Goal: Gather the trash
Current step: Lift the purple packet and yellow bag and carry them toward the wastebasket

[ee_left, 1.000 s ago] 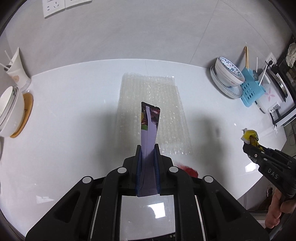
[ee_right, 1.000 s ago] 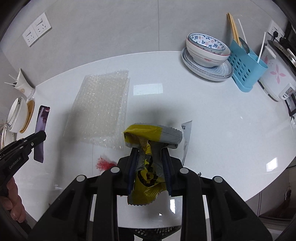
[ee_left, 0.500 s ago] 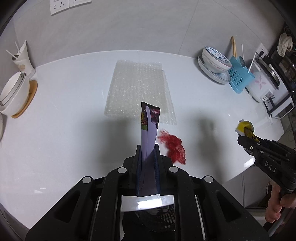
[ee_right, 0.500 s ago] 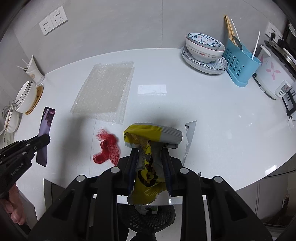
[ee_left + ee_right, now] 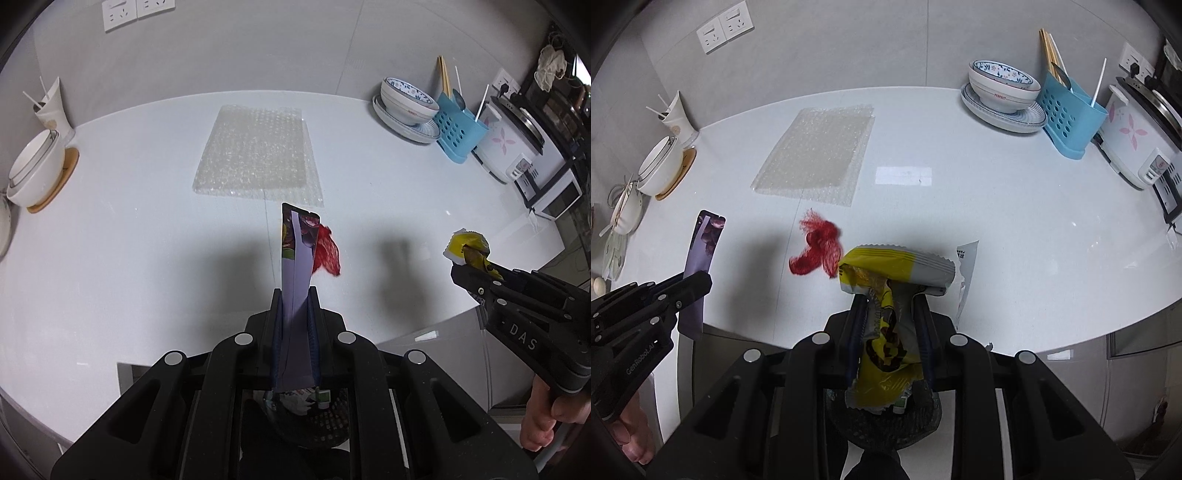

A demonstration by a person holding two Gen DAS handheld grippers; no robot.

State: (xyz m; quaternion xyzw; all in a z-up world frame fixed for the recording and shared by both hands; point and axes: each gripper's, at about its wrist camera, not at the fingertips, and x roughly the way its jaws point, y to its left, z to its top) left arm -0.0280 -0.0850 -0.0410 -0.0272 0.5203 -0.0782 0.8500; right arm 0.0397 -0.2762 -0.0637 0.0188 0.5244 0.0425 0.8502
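Both wrappers pinched, black mesh bin (image 5: 886,417) sits bottom centre

Left gripper (image 5: 295,299) clamps the flat purple foil sachet (image 5: 297,258); right gripper (image 5: 891,295) squeezes the crinkly yellow snack bag (image 5: 886,295). Both look light, floppy and slippery, so I'd grab mid-body.

Patterned bowl (image 5: 1004,90) on plate (image 5: 1003,112), blue utensil caddy (image 5: 1071,118), rice cooker (image 5: 1134,142), wall sockets (image 5: 724,31).

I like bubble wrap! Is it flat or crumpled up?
Flat. The bubble wrap lies spread out on the white table, edges straight.
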